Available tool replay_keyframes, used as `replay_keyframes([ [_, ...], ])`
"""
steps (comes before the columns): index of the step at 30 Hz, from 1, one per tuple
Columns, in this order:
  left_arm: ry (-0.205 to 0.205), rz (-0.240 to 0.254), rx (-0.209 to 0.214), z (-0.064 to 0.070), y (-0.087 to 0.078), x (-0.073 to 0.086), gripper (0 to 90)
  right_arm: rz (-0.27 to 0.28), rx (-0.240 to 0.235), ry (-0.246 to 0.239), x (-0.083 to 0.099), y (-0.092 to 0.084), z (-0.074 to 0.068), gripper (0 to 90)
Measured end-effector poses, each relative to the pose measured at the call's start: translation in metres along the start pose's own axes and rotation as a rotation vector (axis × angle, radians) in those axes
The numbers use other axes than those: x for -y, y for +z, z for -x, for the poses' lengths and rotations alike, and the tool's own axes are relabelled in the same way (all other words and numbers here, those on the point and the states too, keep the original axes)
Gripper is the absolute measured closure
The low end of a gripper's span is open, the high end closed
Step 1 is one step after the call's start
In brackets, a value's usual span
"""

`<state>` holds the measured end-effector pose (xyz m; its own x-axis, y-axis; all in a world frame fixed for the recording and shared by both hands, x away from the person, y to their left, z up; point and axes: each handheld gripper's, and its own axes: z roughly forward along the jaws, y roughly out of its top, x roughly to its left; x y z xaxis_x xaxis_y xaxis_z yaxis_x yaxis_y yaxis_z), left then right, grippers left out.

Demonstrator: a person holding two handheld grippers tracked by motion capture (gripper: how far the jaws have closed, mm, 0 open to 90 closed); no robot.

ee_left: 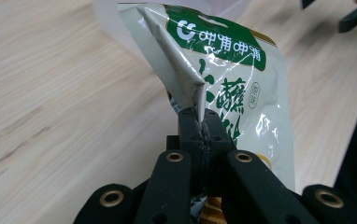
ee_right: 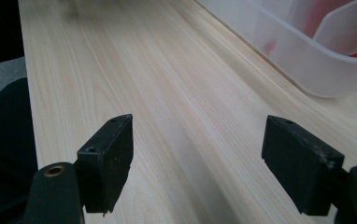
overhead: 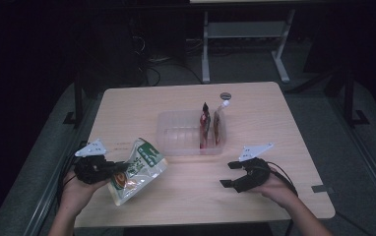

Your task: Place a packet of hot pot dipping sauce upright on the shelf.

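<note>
From the high view, the left gripper (overhead: 108,167) holds a green and white snack bag (overhead: 138,169) near the table's (overhead: 255,206) front left corner, the bag slanting toward the middle. A clear plastic bin (overhead: 176,132) sits near the table's centre, with two upright packets (overhead: 210,128) at its right end. The right gripper (overhead: 233,174) hovers near the front edge, right of centre, holding nothing.

In the left gripper view, the jaws are clamped on a thin folded seam of the snack bag (ee_left: 223,70); the pinch is narrow (only a crease of film), so the bag could slide out or tear if swung.

In the right gripper view, the jaws stand wide apart over bare wood, the bin (ee_right: 307,60) just ahead; a careless reach might knock it.
</note>
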<state>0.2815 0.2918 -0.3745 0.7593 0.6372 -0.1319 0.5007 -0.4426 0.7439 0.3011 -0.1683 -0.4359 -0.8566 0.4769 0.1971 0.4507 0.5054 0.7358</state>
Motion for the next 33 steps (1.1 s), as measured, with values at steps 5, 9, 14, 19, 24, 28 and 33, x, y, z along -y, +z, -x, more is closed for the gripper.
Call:
replay_keyframes([
  [5, 0.043, -0.007, 0.044, 0.011, 0.012, -0.007, 89.6, 0.003, -0.013, -0.006, 0.000, 0.001, -0.001, 24.7],
  [9, 0.073, -0.011, 0.079, 0.020, 0.022, -0.012, 89.6, 0.005, -0.029, -0.009, -0.001, 0.001, -0.002, 24.6],
  [14, 0.111, -0.015, 0.111, 0.033, 0.035, -0.018, 89.6, 0.011, -0.093, 0.007, -0.004, 0.001, -0.002, 21.9],
  [19, 0.145, -0.020, 0.147, 0.044, 0.046, -0.024, 89.6, 0.021, -0.115, 0.011, -0.007, 0.002, -0.003, 22.6],
  [24, 0.184, -0.019, 0.170, 0.055, 0.061, -0.032, 89.6, 0.044, -0.144, 0.031, -0.009, 0.001, -0.002, 23.9],
  [28, 0.217, -0.023, 0.191, 0.063, 0.074, -0.037, 89.6, 0.052, -0.166, 0.034, -0.009, 0.002, -0.004, 24.6],
  [33, 0.258, -0.033, 0.212, 0.075, 0.091, -0.044, 89.6, 0.064, -0.190, 0.034, -0.012, 0.003, -0.006, 24.7],
])
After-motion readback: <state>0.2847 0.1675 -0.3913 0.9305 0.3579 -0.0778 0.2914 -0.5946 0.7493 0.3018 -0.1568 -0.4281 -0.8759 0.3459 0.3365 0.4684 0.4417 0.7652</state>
